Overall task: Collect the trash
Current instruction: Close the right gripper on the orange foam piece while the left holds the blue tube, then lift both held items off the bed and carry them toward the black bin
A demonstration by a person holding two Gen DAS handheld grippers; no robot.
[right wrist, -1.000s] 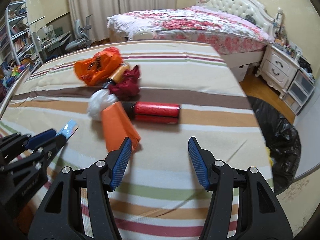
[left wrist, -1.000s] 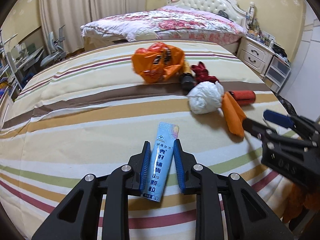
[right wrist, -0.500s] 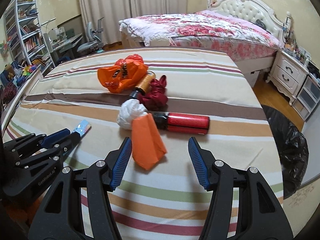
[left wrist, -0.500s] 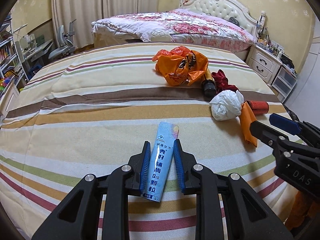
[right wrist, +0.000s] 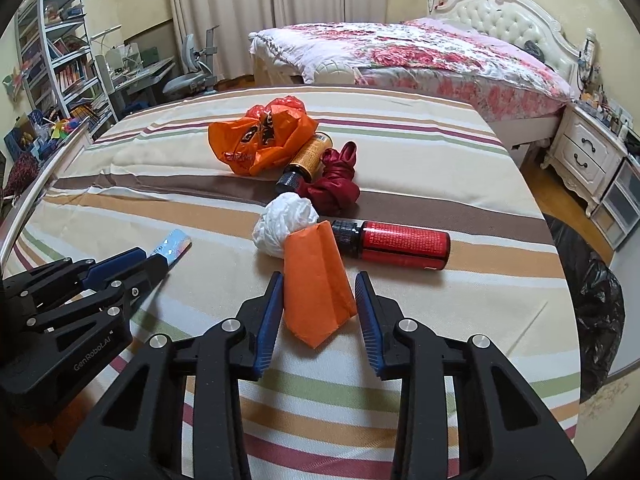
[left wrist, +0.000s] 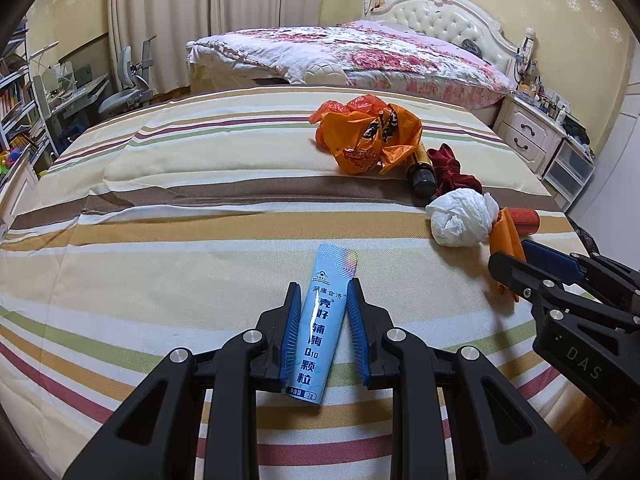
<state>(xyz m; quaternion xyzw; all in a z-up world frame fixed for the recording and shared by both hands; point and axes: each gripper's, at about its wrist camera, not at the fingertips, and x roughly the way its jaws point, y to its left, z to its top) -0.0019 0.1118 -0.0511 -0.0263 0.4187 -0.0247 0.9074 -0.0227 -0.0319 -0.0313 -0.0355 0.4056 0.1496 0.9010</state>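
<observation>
The folded orange paper [right wrist: 318, 280] lies on the striped bedspread [right wrist: 400, 148] between your right gripper [right wrist: 318, 316] jaws — they've just been closing, not pinching yet. Your left gripper [left wrist: 320, 328] clamps the blue sachet [left wrist: 320, 320].

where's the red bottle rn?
In the right wrist view the red bottle lies on its side on the striped bedspread, right of centre, cap touching the folded orange paper, with the white wad just left.
</observation>
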